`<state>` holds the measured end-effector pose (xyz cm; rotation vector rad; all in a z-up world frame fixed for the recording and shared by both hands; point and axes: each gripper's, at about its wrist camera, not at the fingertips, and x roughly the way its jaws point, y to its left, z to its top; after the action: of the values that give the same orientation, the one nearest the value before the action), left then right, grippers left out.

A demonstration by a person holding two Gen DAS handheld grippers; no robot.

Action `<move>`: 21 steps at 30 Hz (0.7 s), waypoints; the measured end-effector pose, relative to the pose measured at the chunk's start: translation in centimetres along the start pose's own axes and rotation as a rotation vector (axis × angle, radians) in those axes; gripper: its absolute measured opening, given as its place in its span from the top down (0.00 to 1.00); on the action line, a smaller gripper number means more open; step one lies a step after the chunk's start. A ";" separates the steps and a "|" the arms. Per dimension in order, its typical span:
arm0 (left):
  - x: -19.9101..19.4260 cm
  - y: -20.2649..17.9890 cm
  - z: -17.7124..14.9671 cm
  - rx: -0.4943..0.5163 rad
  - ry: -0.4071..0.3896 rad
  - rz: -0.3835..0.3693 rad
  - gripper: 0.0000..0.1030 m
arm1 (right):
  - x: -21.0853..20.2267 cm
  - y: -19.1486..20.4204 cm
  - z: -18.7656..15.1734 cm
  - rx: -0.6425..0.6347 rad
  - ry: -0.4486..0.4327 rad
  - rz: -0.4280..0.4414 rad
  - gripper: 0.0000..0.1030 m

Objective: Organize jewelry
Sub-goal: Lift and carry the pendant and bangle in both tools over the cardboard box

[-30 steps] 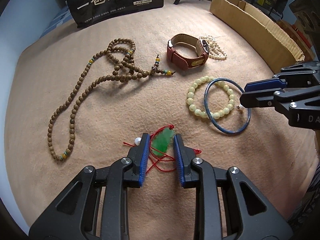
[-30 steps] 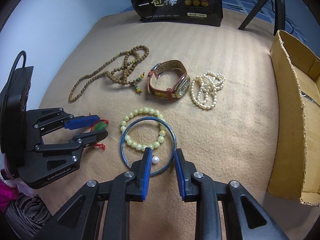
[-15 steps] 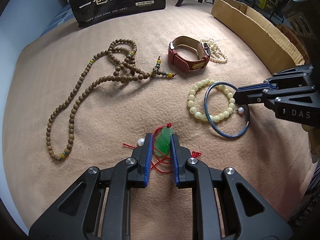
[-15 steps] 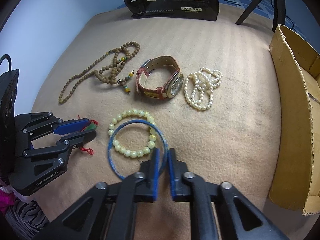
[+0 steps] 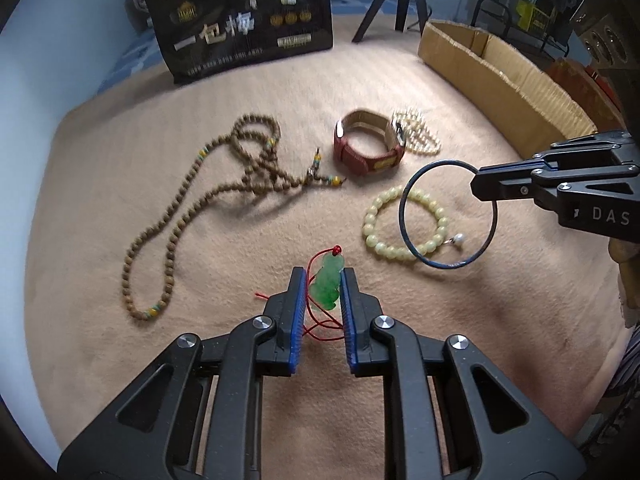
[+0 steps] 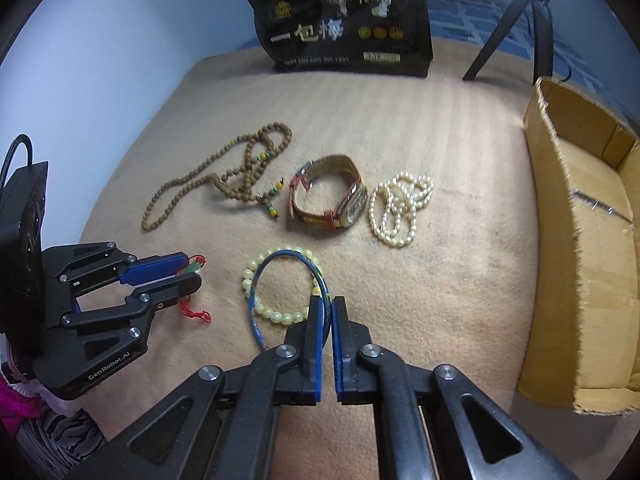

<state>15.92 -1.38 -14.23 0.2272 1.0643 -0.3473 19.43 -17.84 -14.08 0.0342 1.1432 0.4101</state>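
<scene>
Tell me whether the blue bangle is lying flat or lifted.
Lifted and tilted: the right gripper is shut on the bangle, raising its pinched edge above the yellow bead bracelet.

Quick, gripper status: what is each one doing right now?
Left gripper: closed on the green jade pendant with red cord.
Right gripper: closed on the thin blue bangle, tilted up off the blanket.

Bare blanket (image 6: pixel 460 280) lies right of the right hand-held gripper (image 6: pixel 328 308) up to the cardboard box (image 6: pixel 560 240); watch (image 6: pixel 332 196) and pearls (image 6: pixel 400 208) lie ahead.
</scene>
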 end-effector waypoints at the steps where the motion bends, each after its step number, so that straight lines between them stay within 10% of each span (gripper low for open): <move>1: -0.3 0.0 0.2 -0.002 -0.009 0.000 0.85 | -0.2 0.2 0.1 -0.004 -0.010 -0.005 0.99; 21: -6.8 -2.6 1.7 0.020 -0.182 0.013 0.85 | -6.0 0.8 -0.2 -0.041 -0.160 -0.055 0.99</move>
<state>13.31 -3.21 -7.44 0.2161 0.8800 -0.3600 16.93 -19.17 -8.72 -0.0002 0.9760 0.3748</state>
